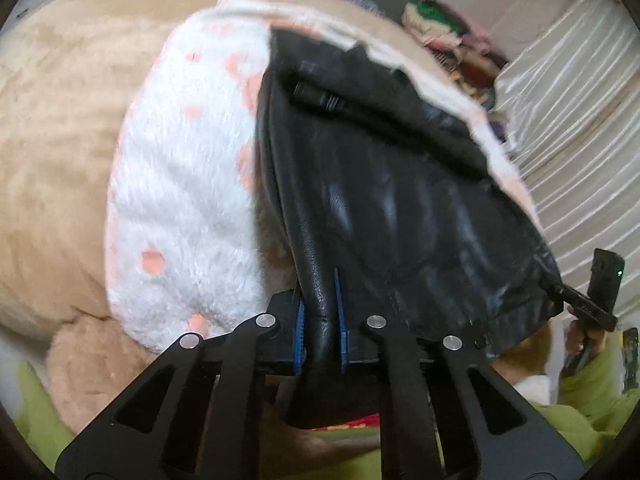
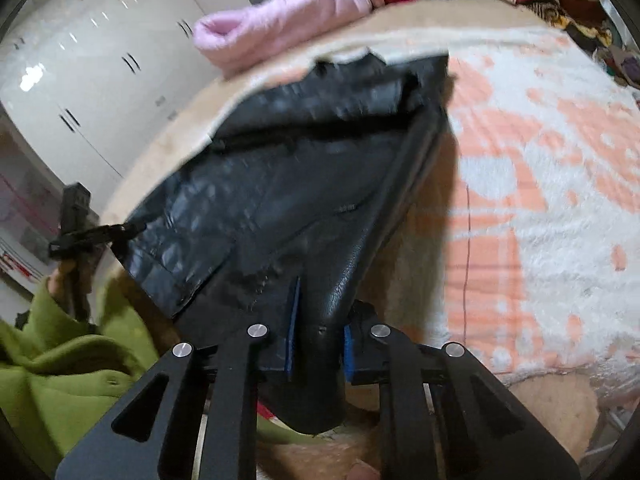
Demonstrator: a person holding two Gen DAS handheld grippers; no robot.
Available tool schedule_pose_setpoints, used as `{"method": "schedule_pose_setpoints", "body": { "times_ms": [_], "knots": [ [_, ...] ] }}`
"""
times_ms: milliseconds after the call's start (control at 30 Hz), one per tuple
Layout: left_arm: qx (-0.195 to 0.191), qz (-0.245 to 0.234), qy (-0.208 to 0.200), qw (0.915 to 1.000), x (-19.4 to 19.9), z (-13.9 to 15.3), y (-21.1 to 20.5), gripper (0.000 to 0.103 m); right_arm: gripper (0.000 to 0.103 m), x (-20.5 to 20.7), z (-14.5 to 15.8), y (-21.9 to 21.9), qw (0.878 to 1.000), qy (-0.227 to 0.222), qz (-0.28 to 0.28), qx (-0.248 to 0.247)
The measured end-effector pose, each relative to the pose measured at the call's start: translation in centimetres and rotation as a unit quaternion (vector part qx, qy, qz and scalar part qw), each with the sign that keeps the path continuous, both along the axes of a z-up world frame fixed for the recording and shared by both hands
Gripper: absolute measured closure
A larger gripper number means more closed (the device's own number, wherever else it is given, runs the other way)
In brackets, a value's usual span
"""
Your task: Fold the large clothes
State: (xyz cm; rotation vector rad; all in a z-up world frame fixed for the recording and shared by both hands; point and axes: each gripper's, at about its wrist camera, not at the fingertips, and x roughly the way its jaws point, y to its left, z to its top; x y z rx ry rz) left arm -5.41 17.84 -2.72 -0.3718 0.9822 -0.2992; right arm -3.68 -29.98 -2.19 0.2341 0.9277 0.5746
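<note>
No containers in view. Black leather jacket [image 1: 380, 168] lies on a white-and-peach fluffy blanket [image 1: 180, 200], which is spread over a tan plush bed cover [image 1: 60, 140]. The jacket's near edge is lifted off the blanket. Left gripper [image 1: 321, 320] has its blue pads [image 1: 299, 332] clamped on a fold of the jacket's hem at one corner. Right gripper [image 2: 320, 332] is pinched onto the other hem corner, leather bunched between its pads. Each gripper shows in the other's view at the jacket's far corner, held by a hand [image 2: 66, 276] in a green sleeve [image 2: 48, 360]. Pink puffy garment [image 2: 280, 20] sits at the bed's far side; white wardrobe [image 2: 80, 60] behind.
</note>
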Motion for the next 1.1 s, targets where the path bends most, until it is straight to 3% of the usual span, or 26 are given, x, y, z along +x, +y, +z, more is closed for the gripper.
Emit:
{"method": "schedule_pose_setpoints", "body": {
  "times_ms": [67,200,400,533,767,1100],
  "knots": [
    [-0.021,-0.004,-0.019,0.9996,0.4,2.0,0.3,0.098,0.091,0.2,1.9,-0.8,0.999,-0.024,-0.009,0.02],
    [-0.011,-0.014,-0.065,0.9977,2.8,5.8,-0.4,0.098,0.093,2.6,5.1,-1.2,0.996,-0.066,-0.032,0.045],
    [-0.014,-0.005,-0.099,0.995,7.1,8.9,-1.4,0.098,0.093,6.9,7.1,-2.2,0.99,-0.075,-0.096,0.077],
    [-0.024,0.016,-0.102,0.9944,10.6,9.6,-1.2,0.097,0.093,10.7,7.3,-2.9,0.982,-0.061,-0.134,0.121],
    [-0.001,0.03,-0.093,0.9952,15.3,9.7,-2.2,0.095,0.091,16.1,7.3,-3.0,0.977,-0.035,-0.156,0.139],
    [0.028,0.045,-0.059,0.9968,22.4,8.5,-2.8,0.094,0.087,23.1,4.8,-3.1,0.969,0.03,-0.194,0.151]
  ]
}}
